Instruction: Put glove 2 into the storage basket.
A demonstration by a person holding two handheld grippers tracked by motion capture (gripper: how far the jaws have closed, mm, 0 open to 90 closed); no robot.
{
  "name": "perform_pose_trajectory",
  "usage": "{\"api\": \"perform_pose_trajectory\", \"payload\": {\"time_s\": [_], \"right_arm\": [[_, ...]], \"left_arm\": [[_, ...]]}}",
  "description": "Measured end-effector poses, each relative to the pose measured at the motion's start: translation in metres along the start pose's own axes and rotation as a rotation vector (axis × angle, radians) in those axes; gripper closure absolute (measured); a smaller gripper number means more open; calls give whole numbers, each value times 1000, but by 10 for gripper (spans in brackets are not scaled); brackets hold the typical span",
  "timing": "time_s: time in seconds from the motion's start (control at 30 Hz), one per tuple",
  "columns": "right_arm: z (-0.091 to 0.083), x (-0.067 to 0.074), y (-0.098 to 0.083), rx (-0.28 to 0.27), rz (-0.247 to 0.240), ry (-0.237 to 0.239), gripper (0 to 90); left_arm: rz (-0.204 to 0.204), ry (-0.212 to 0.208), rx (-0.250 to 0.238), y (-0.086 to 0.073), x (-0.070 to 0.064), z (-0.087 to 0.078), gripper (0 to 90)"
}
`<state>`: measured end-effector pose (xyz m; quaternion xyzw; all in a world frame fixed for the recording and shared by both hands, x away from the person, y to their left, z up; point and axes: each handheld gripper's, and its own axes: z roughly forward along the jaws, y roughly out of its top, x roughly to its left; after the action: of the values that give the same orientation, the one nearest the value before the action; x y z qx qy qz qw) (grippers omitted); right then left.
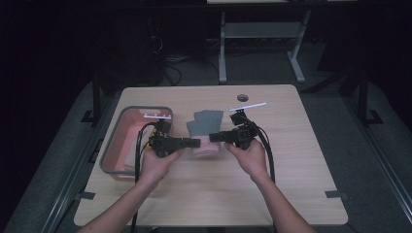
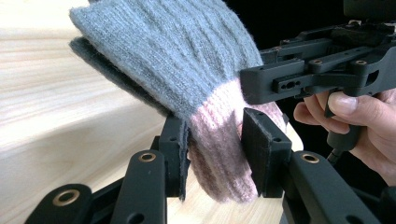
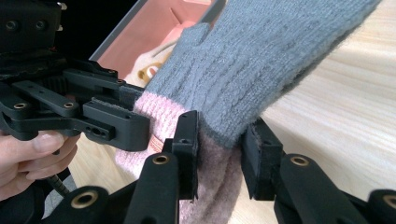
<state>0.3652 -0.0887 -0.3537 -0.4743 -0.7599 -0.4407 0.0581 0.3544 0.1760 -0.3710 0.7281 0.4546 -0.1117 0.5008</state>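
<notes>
Near the table's (image 1: 291, 194) middle, the left gripper (image 1: 193, 142) and right gripper (image 1: 214, 137) face each other, each clamped on the pink cuff of a grey knitted glove (image 1: 206, 124) whose fingers point far. A pink bin (image 1: 114, 145) sits left.

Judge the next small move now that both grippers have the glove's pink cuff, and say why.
Probably ease the two grippers apart to spread the cuff open. The left gripper and right gripper each pinch an edge of the pink cuff of the grey knitted glove, held just above the table, with the cuff bunched between them.
</notes>
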Motion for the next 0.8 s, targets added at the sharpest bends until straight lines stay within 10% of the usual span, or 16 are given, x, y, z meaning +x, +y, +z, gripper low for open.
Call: {"api": "perform_pose_trajectory", "payload": {"time_s": [0.8], "right_arm": [[29,26,25,15,-34,29,688]], "left_arm": [[0,38,-38,3,18,-38,615]]}}
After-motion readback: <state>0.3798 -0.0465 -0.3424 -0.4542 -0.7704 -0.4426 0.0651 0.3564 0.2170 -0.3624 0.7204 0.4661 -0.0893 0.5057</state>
